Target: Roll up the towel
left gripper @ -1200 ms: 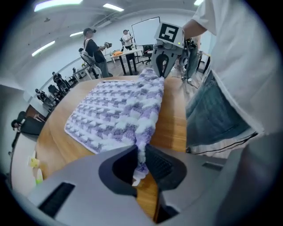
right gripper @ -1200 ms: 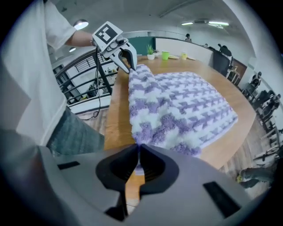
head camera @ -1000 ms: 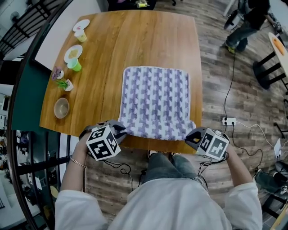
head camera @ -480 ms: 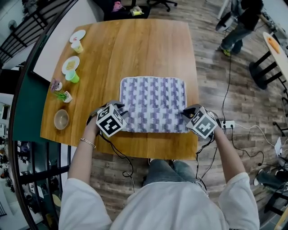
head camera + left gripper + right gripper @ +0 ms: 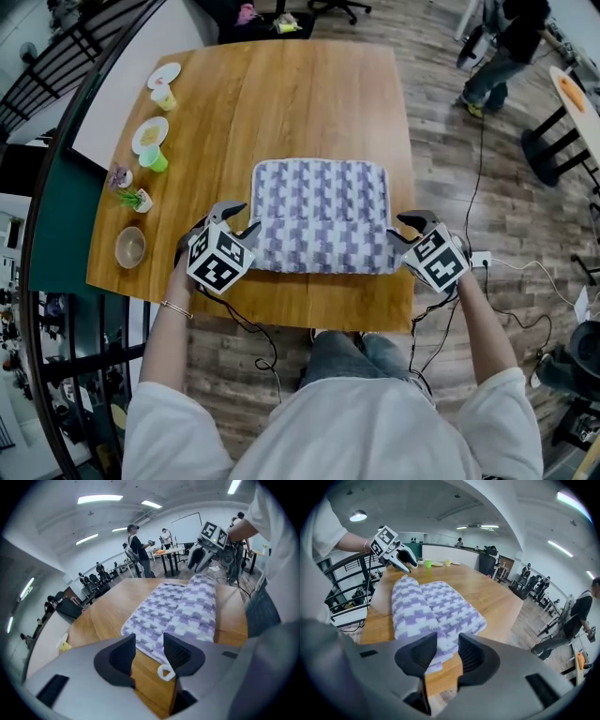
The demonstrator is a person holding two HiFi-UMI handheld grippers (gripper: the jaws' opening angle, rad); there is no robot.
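While towel (image 5: 322, 217) lies folded over | left gripper (image 5: 241, 217) jaws just opened partway, empty | right gripper (image 5: 405, 228) likewise

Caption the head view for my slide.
Left gripper and right gripper, jaws just opening and empty, flank the purple-and-white checked towel, near edge folded over, on a wooden table.

A bowl (image 5: 130, 247), green cup (image 5: 156, 161) and plate (image 5: 150, 135) line the wooden table's (image 5: 300, 103) left edge; power strip (image 5: 480, 258) on the floor (image 5: 441, 141).

Head view: overhead, looks steeply down on the wooden table (image 5: 309, 94), whole towel (image 5: 322, 211) in frame. Left gripper view: low and close at the towel's left end, facing along it. Right gripper view mirrors this from the right end. All three share the towel.
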